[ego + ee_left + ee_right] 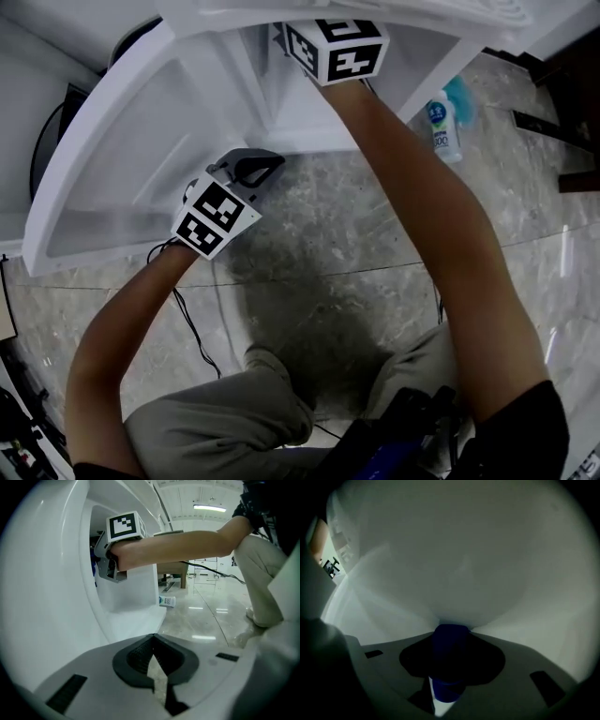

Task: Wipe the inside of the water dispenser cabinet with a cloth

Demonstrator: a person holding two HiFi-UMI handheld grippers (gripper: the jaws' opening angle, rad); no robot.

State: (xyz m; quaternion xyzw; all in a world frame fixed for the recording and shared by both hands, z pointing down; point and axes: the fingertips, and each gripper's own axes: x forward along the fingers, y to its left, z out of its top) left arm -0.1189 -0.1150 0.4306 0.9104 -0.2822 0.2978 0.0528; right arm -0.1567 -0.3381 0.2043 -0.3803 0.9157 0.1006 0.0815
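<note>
The right hand-held gripper (451,630) is clamped on a bunched blue cloth (449,644) and is deep inside the cabinet, with the cloth's front end pressed on the white inner wall (454,559). This looks like the wiping itself, somewhere in its middle. To do it well, the cloth should lead and the hard jaws stay off the plastic. Strokes should overlap and run into the corners where wall meets floor panel, since only a small wad of cloth sticks out (so each pass covers little). Firm, even pressure matters more than speed.

The left hand-held gripper (153,641) has its jaws together with nothing in them. It hangs outside, just beside the open door (112,178), which it could steady.

The cabinet's inside is smooth, glossy white plastic, dim at depth, and I cannot tell dirt from shadow there. The person crouches on a polished stone floor (356,244). A bottle (443,129) lies near the cabinet, a thin cable (192,328) trails by the knee, and a bright hall opens behind.
</note>
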